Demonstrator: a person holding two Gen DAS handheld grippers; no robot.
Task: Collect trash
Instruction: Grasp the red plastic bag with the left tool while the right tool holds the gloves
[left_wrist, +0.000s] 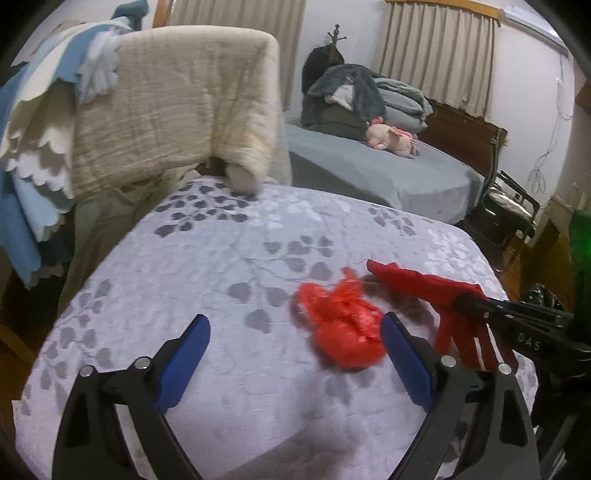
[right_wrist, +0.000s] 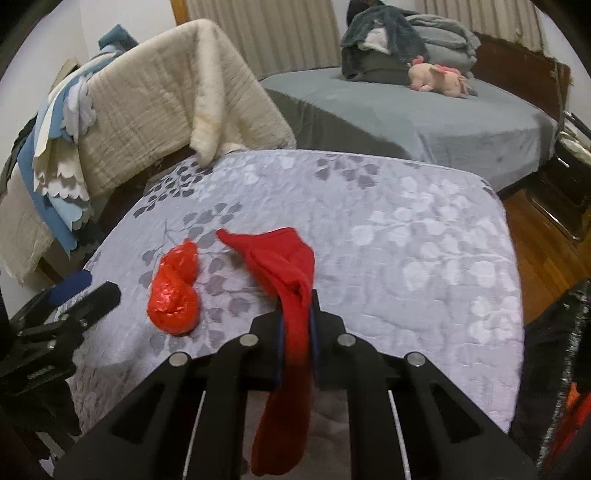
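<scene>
— Two red things are lying on the leaf-patterned bedspread (right_wrist: 388, 236): what are they, and where are they sitting?

— One is a crumpled red plastic bag (left_wrist: 343, 325), lying low and right of centre in the left wrist view, and left of centre in the right wrist view (right_wrist: 175, 291). The other is a red cloth (right_wrist: 284, 273), showing just beside the bag on its right in both views.

— What are the right tongs (right_wrist: 295, 325) doing?

— They are sitting together, clamped on the red cloth. One end of the cloth is spreading forward over the bedspread; the other end is hanging down between the black arms toward the bottom of the frame. In the left wrist view the right tongs (left_wrist: 461, 299) are reaching in from the right edge with the cloth (left_wrist: 413, 284) bunched at their tip.

— And the left tongs (left_wrist: 295, 354)?

— They are standing wide apart, with nothing pressed between the blue pads (left_wrist: 184, 354). The bag is lying just ahead of the right-hand pad, touching it or nearly so; I cannot tell which. In the right wrist view the left tongs (right_wrist: 77, 291) are entering at the left edge, near the bag.

— Anything else around?

— A cream blanket (left_wrist: 177, 107) is draping over a frame in the upper left, and a pink plush toy (left_wrist: 391, 136) is lying on the grey bed (left_wrist: 369, 170) in the upper right.
</scene>
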